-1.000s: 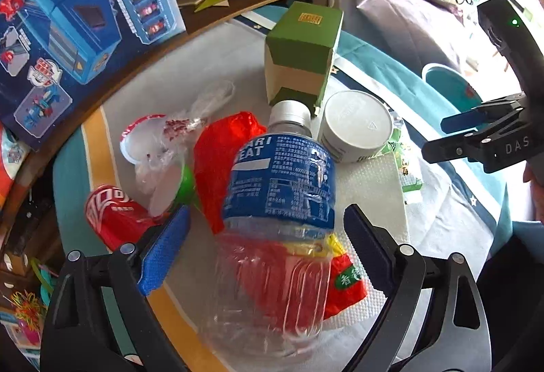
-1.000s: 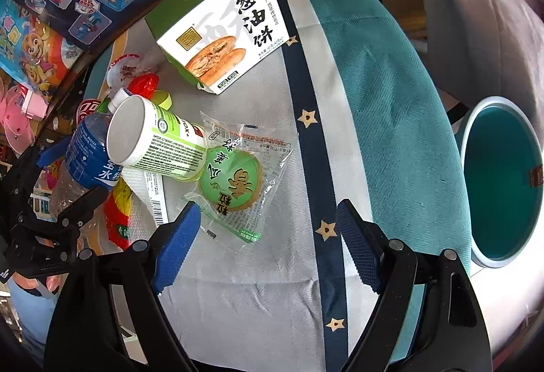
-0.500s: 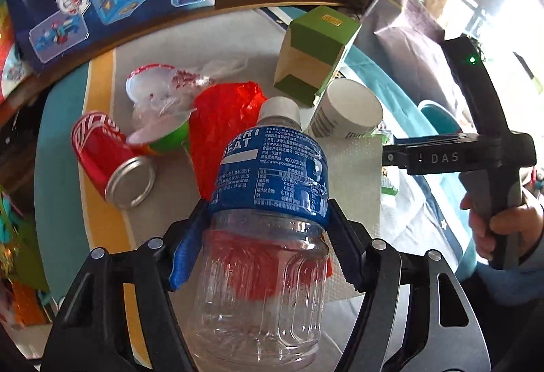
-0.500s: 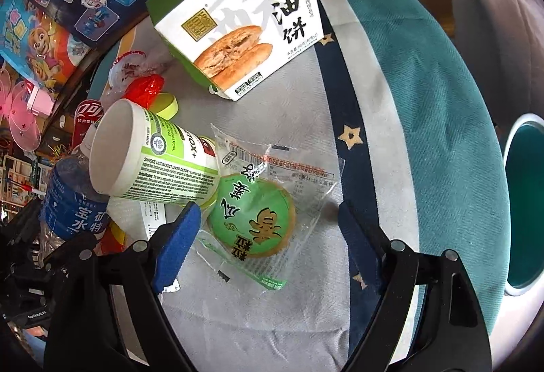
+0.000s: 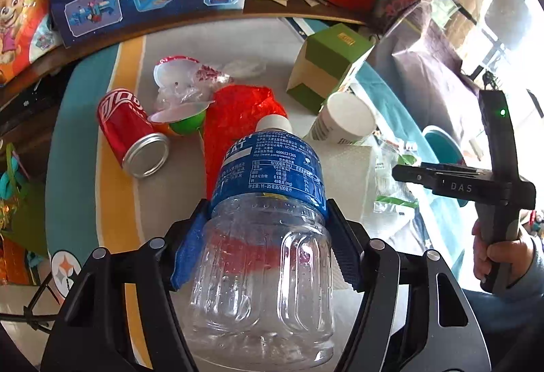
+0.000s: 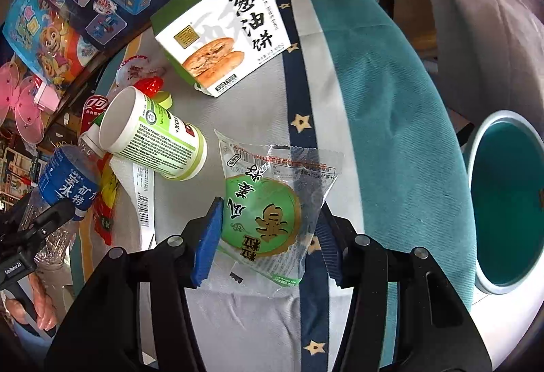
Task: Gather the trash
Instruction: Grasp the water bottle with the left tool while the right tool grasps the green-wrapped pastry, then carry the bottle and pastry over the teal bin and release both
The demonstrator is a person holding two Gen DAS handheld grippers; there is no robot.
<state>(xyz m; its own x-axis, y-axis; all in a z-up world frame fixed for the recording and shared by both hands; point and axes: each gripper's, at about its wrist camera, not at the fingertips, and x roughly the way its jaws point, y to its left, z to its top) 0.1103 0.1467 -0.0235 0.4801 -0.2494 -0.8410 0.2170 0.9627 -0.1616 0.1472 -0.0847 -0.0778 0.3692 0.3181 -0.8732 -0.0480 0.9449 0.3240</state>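
Both hands have just committed: the left gripper (image 5: 267, 236) closed its jaws a moment ago and now clamps the clear plastic bottle (image 5: 265, 229) just under its blue label, where 1 second back the pads stood wide on either side of it. The right gripper (image 6: 268, 232) has been closing too, and its jaws now bracket the green pastry packet (image 6: 272, 209), pads at the wrapper's edges; whether they truly pinch it yet I cannot tell. By my reading that makes 2 pieces of trash taken or nearly taken, with carrying to the bin next.

The right view alone shows the teal bin (image 6: 476, 168) beside the desk (image 6: 391, 100), open and near at hand, plus the pancake box (image 6: 224, 29) face-on and the white tub (image 6: 153, 137) lying on its side. The left view alone shows the red can (image 5: 132, 130), the jelly cup (image 5: 180, 120) and the red wrapper (image 5: 238, 113) waiting behind the bottle
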